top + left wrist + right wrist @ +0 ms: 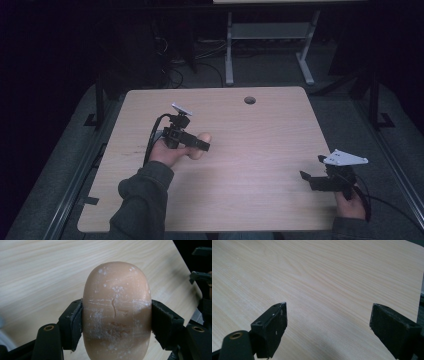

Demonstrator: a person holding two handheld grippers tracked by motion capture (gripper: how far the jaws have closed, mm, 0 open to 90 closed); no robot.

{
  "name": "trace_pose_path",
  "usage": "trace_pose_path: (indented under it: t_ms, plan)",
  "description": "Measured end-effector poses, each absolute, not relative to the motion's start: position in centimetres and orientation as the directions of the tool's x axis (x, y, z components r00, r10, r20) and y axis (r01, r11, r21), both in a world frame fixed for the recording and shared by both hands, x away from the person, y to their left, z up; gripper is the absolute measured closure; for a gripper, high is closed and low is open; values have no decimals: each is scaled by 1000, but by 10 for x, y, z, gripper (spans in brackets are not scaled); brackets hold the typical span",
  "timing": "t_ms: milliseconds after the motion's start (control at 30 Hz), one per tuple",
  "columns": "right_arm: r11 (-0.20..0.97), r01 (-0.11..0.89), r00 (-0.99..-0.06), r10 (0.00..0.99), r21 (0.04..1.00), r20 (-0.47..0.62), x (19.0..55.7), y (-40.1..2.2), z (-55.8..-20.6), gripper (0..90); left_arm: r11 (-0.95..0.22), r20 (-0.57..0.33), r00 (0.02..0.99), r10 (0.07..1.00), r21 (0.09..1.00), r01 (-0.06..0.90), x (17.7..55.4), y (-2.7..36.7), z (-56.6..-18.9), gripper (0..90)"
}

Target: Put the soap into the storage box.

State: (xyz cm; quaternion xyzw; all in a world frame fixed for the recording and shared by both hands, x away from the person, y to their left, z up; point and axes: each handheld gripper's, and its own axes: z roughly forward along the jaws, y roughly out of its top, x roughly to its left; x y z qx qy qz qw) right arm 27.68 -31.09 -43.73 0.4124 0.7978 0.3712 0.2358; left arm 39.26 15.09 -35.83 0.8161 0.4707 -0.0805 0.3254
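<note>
My left hand-held gripper clamps the soap bar across its waist, left of centre above the tabletop. Firm, probably slick, so mid-body suits. Right hand-held gripper gapes, empty.

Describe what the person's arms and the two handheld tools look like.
Both tools, left and right, are black with blocky, scuffed, dust-flecked pads and brass-ringed holes. Each carries a pale grey three-cornered plate on top and trails a black cable. The left arm wears a dark grey sleeve.
</note>
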Motion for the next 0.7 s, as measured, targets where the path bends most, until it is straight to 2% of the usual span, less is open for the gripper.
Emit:
trace_pose_path:
  t_ms: [700]
  plan:
    - [379,482,-548,834,790,-66,277,-312,-438,140,-243,-449,448,773,442,864,415,190,-342,324]
